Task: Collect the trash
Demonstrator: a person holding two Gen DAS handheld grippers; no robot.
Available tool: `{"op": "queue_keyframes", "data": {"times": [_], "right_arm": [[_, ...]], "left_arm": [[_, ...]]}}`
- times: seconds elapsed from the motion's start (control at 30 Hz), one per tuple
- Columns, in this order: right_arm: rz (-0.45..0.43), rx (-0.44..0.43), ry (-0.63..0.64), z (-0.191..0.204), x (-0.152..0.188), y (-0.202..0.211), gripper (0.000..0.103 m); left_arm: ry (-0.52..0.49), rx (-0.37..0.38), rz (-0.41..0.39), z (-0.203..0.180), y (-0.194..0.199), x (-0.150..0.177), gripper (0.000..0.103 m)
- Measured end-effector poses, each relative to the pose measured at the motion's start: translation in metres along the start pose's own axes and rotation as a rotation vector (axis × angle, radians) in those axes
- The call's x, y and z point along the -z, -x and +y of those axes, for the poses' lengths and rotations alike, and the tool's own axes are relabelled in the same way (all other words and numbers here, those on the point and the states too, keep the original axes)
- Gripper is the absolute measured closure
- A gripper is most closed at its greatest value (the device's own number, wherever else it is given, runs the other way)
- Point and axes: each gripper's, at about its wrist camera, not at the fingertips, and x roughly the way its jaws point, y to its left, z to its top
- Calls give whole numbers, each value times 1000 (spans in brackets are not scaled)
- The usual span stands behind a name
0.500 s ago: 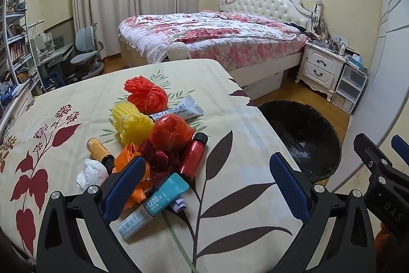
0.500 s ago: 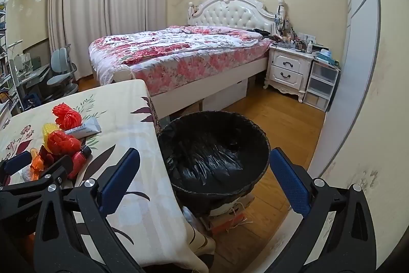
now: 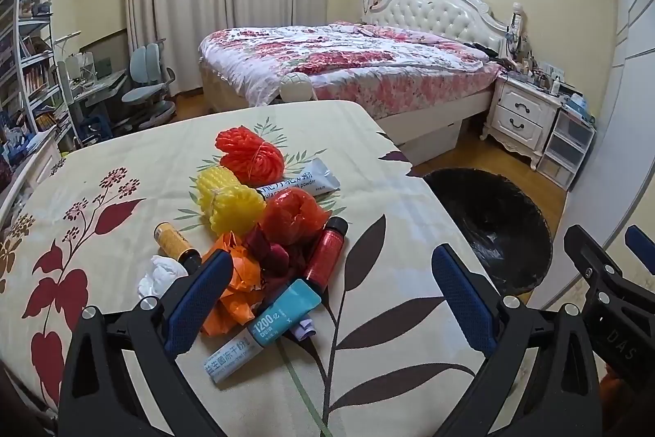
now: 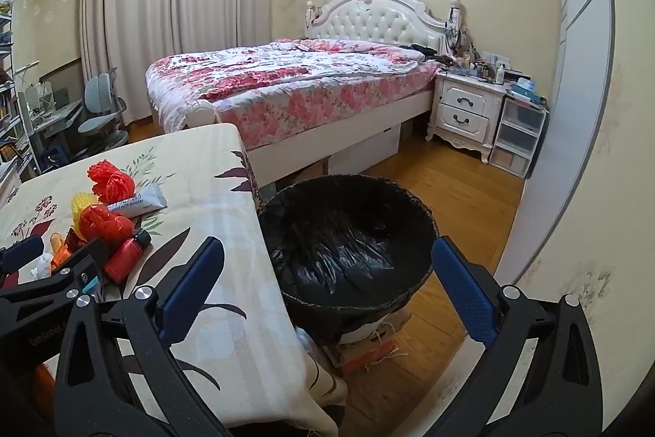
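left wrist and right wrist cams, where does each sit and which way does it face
Left wrist: on the left gripper, tilted down over the table at the trash pile; own open fingers show, right gripper at the edge.
Right wrist: on the right gripper, tilted down at the bin beside the table; own open fingers show.
Shared: table, pile, bin, bed.

bin (image 3: 511, 232): near rim hidden behind the table edge, left view
orange bag (image 3: 241, 285): partly behind a finger (image 3: 196, 302)
nightstand clutter (image 4: 479, 62): too small to tell
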Motion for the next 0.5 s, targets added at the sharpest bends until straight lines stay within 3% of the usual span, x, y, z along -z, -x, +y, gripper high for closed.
{"op": "queue_keyframes", "data": {"times": [0.5], "right_arm": [[11,11,-7,-4,5,-5,4]], "left_arm": [[2,3,1,2,-1,1,6]]}}
